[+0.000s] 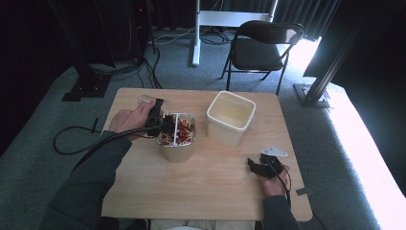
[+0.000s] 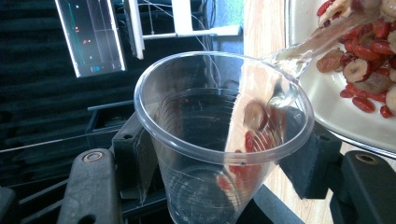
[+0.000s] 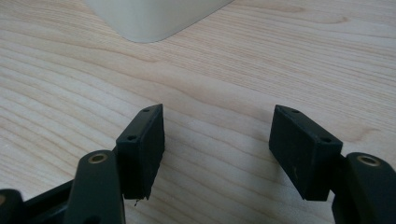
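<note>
meanwhile left fingers (image 2: 219,177) clamp a clear cup (image 2: 219,140) tipped at the jar (image 1: 176,139) – right fingers (image 3: 219,154) wide, empty.

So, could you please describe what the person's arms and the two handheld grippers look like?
Both forearms wear dark grey-green long sleeves. The left gripper is black, with a black cable trailing off the table edge to the floor. The right gripper is black too, topped by a grey three-cornered plate. Up close, its jaws end in flat black rectangular pads with small screw holes, on arms with brass-coloured pivots.
</note>
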### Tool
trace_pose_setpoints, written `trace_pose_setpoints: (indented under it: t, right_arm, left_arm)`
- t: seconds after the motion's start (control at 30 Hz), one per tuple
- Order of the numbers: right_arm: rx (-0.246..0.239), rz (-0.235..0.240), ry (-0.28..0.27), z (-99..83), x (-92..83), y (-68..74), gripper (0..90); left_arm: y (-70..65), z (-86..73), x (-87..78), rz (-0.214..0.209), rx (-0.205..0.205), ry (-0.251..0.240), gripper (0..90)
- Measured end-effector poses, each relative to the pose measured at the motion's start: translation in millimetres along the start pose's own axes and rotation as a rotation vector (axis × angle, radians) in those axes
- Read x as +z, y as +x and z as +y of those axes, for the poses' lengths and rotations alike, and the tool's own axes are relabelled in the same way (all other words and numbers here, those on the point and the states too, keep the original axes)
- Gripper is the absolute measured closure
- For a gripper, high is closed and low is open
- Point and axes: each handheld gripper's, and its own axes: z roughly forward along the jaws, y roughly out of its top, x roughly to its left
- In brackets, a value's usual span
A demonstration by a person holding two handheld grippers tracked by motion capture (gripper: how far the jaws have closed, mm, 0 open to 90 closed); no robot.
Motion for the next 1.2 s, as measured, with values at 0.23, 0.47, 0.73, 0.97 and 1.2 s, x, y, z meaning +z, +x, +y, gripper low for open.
trace_pose_setpoints:
  t: [0.23, 0.47, 0.73, 0.97, 1.2]
  right_arm:
    - [0.000, 0.000, 0.000, 0.0, 0.0, 0.0, 35.1]
    - [0.000, 0.000, 0.000, 0.0, 0.0, 0.0, 35.1]
    - [0.000, 0.000, 0.000, 0.0, 0.0, 0.0, 35.1]
    - [0.000, 0.000, 0.000, 0.0, 0.0, 0.0, 35.1]
    - [-0.001, 0.000, 0.000, 0.0, 0.0, 0.0, 35.1]
  left_arm:
    - [-1.0, 2.7, -0.2, 0.013, 0.023, 0.001, 36.0]
    - [-3.6, 7.8, -1.6, 0.030, 0.063, 0.000, 36.1]
    - [-7.0, 10.4, -2.5, 0.048, 0.099, 0.008, 36.2]
    - [-7.1, 13.2, -3.8, 0.072, 0.126, 0.010, 36.2]
    - [-5.2, 11.4, -1.9, 0.078, 0.123, 0.016, 36.2]
